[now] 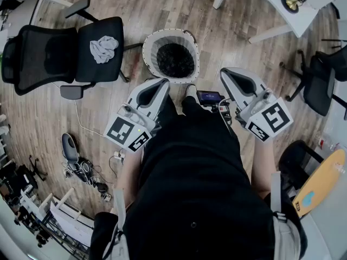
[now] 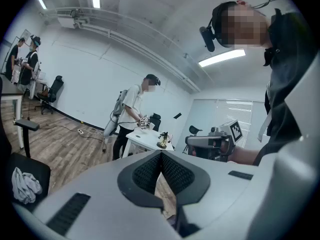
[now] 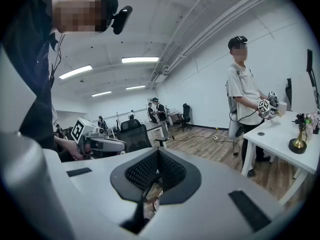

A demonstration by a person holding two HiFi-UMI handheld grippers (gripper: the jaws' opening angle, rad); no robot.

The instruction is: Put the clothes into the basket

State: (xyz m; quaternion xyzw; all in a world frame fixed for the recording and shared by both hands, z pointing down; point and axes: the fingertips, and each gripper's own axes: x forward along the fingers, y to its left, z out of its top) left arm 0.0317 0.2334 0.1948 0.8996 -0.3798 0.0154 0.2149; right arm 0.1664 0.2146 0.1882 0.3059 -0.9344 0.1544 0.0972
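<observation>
both tools are held out in front of the person, empty. the left gripper [image 1: 162,83] has its jaws pressed together with nothing between them, and the right gripper [image 1: 225,72] also has its pads meeting at the tip on nothing. the basket [image 1: 149,46] stands on the floor just ahead of the left gripper's tip, ahead and to the left of the right gripper, with dark clothes [image 1: 174,60] already inside. a light grey garment [image 1: 103,49] lies crumpled on the seat of a black office chair [image 1: 111,28], ahead and well to the left of the left gripper, apart from both tools.
</observation>
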